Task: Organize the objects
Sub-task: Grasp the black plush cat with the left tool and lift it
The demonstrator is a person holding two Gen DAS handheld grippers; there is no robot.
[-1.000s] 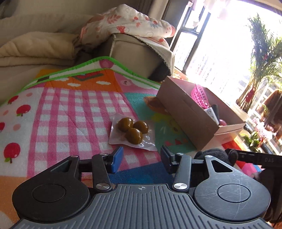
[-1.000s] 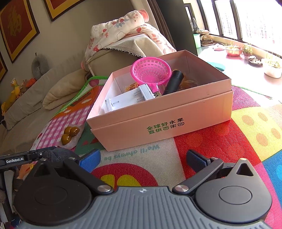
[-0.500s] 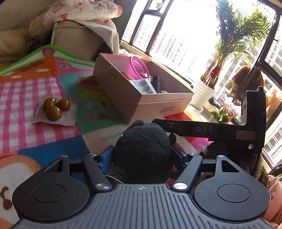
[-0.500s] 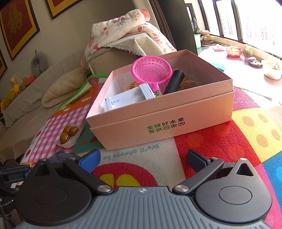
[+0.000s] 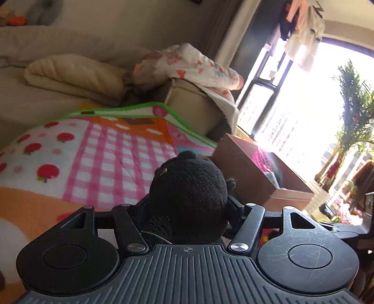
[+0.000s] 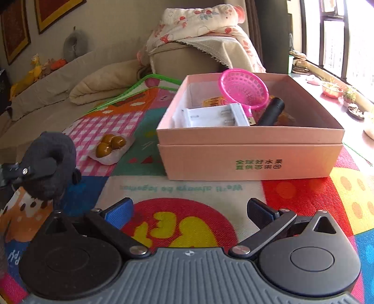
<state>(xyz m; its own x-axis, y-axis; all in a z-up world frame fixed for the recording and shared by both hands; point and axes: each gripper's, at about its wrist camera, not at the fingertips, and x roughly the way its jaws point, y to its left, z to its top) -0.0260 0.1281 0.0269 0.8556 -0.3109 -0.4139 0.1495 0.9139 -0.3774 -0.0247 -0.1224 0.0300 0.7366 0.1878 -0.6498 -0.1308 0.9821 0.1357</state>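
Note:
My left gripper (image 5: 187, 205) is shut on a black plush toy (image 5: 189, 194) and holds it above the colourful play mat (image 5: 93, 163). The right wrist view shows the toy (image 6: 50, 163) at the left, lifted off the mat in the left gripper's fingers (image 6: 35, 169). My right gripper (image 6: 189, 212) is open and empty, low over the mat in front of the pink cardboard box (image 6: 250, 152). The box holds a pink plastic basket (image 6: 243, 88), a white tray (image 6: 210, 115) and a black cylinder (image 6: 271, 112). A packet of brown balls (image 6: 108, 147) lies on the mat left of the box.
A beige sofa with a folded blanket (image 5: 70, 77) and a floral quilt (image 6: 203, 21) stands behind the mat. A bright window and a potted palm (image 5: 350, 131) are to the right. The box edge (image 5: 247, 168) is just right of the toy in the left wrist view.
My left gripper closed on the black plush toy and lifted it, swinging its view right and back left. My right gripper stayed open and moved back a little and lower.

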